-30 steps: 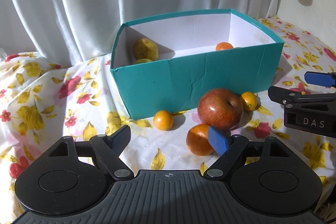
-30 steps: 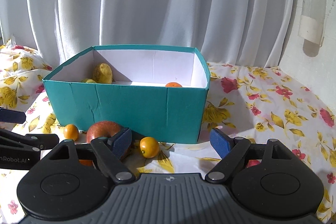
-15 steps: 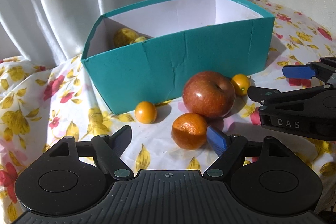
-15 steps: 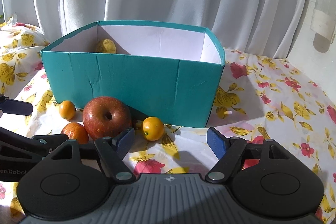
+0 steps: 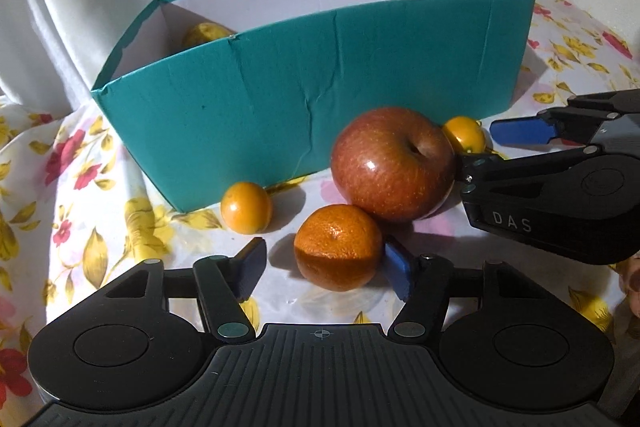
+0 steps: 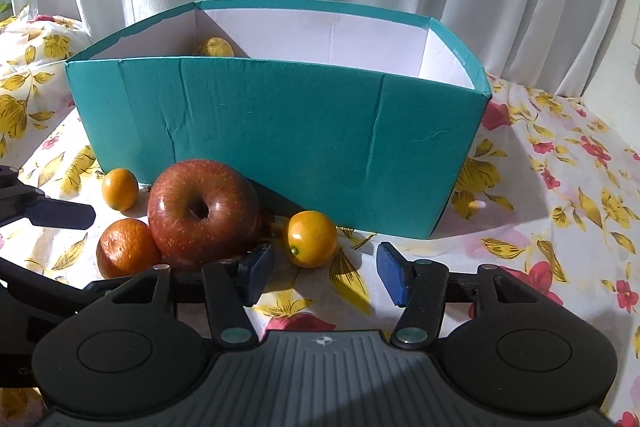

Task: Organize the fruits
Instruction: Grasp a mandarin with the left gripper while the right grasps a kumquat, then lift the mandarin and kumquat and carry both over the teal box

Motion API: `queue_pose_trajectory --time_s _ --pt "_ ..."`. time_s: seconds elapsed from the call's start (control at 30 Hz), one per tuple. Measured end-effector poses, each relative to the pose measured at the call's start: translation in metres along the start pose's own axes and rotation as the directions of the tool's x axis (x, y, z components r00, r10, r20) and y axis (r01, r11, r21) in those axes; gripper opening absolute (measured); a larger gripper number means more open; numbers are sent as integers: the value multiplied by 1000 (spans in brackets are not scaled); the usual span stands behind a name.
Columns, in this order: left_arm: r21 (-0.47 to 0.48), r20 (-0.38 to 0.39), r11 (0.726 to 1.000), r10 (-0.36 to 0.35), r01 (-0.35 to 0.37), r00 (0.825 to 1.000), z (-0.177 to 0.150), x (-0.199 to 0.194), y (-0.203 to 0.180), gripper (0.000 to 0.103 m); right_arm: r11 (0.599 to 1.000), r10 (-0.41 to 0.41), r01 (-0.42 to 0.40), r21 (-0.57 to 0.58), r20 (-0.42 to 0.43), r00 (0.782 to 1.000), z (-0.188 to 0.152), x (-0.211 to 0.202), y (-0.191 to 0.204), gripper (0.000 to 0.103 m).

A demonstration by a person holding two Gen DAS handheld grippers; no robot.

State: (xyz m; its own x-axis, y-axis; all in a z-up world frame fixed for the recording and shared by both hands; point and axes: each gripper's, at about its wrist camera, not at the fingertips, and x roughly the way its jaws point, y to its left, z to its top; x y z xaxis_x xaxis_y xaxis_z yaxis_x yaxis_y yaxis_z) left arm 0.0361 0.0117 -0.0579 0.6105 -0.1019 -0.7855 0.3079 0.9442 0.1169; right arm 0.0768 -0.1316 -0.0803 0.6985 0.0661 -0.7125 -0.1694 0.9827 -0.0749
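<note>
White curtains hang behind a flowered cloth (image 5: 120, 211) on which a teal box (image 5: 320, 107) stands, and everything else sits in relation to that box. From the left wrist, the left gripper (image 5: 324, 267) reaches toward the tangerine (image 5: 338, 247) in front of the box; its jaws have just been closing, the right pad looks to touch the peel, the left pad stands clear, so nothing is gripped yet. An apple (image 5: 394, 163) rests just behind the tangerine against the box front, a small orange fruit (image 5: 246, 207) near the box's left corner. "DAS" reads on the other tool's body. From the right wrist, the right gripper (image 6: 326, 275) points at the little round fruit (image 6: 312, 233) before the box; its jaws have just been narrowing, and the fruit lies just beyond the pads, untouched. A yellowish fruit (image 6: 214, 47) already lies inside the box. Both hands seem to be at the pick-up step; next each needs to ease forward, close fully, then lift over the box wall.
</note>
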Motion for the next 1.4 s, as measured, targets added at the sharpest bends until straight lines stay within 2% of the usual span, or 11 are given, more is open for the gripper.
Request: queue_pose_trajectory --time_s 0.07,0.13,0.2,0.53,0.8,0.97,1.03,1.2,1.4 --pt "-9 4 1000 -15 15 1000 1 2 2 61 1000 7 -7 -5 -8 1000 1 6 1 45" --pt "-11 7 999 -32 32 999 3 3 3 51 1000 18 -18 -12 2 1000 1 9 3 38" --pt "-11 10 999 -38 38 999 3 3 4 50 999 20 -20 -30 11 1000 2 10 5 32" --pt "-31 1 999 -15 15 1000 2 -3 12 48 999 25 -24 -29 23 999 3 8 4 32" --pt "-34 16 999 11 -10 1000 10 -35 12 48 1000 -5 6 -14 71 997 0 -26 -2 32" --pt "-71 63 996 64 -60 996 38 -65 21 48 997 21 -31 76 136 990 16 -60 -17 32" --pt "-85 104 994 83 -74 991 54 -78 26 48 994 22 -39 102 165 986 28 -73 -23 32" --pt "-161 149 979 152 -127 977 105 -105 40 48 994 -2 -22 103 231 973 60 -91 -31 32" --pt "-224 181 959 216 -174 960 151 -122 51 49 989 30 -71 130 291 956 103 -107 -41 32"
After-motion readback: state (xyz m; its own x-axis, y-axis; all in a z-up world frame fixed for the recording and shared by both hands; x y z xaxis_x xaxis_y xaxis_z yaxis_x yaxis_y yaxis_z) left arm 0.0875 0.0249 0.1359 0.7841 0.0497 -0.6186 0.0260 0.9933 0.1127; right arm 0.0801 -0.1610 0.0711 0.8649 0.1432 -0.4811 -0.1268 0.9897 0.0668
